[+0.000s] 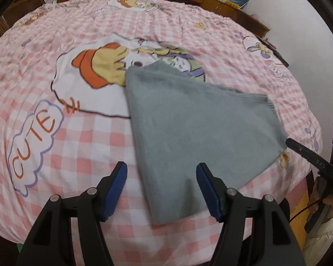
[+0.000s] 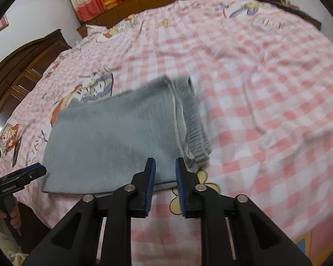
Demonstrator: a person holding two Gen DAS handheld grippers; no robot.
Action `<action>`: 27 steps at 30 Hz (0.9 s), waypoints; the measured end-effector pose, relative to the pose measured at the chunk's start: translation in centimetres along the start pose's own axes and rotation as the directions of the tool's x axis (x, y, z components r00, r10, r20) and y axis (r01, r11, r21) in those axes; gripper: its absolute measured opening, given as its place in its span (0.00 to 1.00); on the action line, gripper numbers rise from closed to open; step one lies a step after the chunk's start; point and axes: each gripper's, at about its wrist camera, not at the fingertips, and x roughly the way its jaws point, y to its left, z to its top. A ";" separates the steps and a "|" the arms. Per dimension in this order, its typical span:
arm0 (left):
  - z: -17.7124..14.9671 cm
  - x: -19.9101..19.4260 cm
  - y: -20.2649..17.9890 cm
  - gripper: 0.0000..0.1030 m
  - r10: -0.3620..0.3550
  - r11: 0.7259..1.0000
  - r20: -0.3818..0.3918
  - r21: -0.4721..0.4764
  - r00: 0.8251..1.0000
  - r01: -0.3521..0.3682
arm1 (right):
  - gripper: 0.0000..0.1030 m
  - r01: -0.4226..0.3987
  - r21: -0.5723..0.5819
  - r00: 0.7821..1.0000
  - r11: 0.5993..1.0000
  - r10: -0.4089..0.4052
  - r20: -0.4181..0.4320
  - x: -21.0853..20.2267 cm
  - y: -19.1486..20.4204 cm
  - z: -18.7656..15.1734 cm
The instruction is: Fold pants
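left wrist: close, angled down, bed's near edge; right wrist: same; shared: grey pants point(image 1: 188, 119) point(image 2: 113, 137)

We list: grey pants point(image 2: 113, 141), folded flat on our pink checked bedspread point(image 2: 255, 88), ribbed waistband point(image 2: 196, 137) at right; our right gripper point(image 2: 165, 166), jaws apart over the near edge; our left gripper point(image 2: 31, 173) at left.

"CUTE" on the bedsheet point(image 1: 82, 146) (other lettering seems unreadable).
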 end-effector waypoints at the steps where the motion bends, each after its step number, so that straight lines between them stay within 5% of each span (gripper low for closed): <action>1: 0.1 -0.1 -0.2 0.66 0.000 1.000 0.006 0.005 1.000 0.000 | 0.46 0.010 0.000 1.000 1.000 -0.010 0.027 -0.7 -0.1 0.2; 3: 0.3 0.0 -0.5 0.66 -0.005 1.000 0.006 0.007 1.000 0.005 | 0.59 0.035 0.006 0.997 0.999 -0.036 0.071 -1.3 -0.3 0.5; 15: -0.8 2.7 -0.1 0.66 0.026 1.000 -0.056 0.004 0.998 -0.025 | 0.59 -0.016 0.112 0.999 0.994 0.013 0.029 4.2 -2.7 0.1; 22: -0.8 2.6 -0.3 0.66 0.035 0.999 -0.059 0.010 0.998 -0.034 | 0.27 -0.003 0.095 0.998 0.995 -0.003 0.060 4.1 -1.9 0.1; 27: -0.4 2.3 -0.6 0.66 0.051 0.998 -0.046 0.023 0.998 -0.050 | 0.22 0.005 0.070 0.994 0.998 -0.013 0.113 2.1 -0.8 0.8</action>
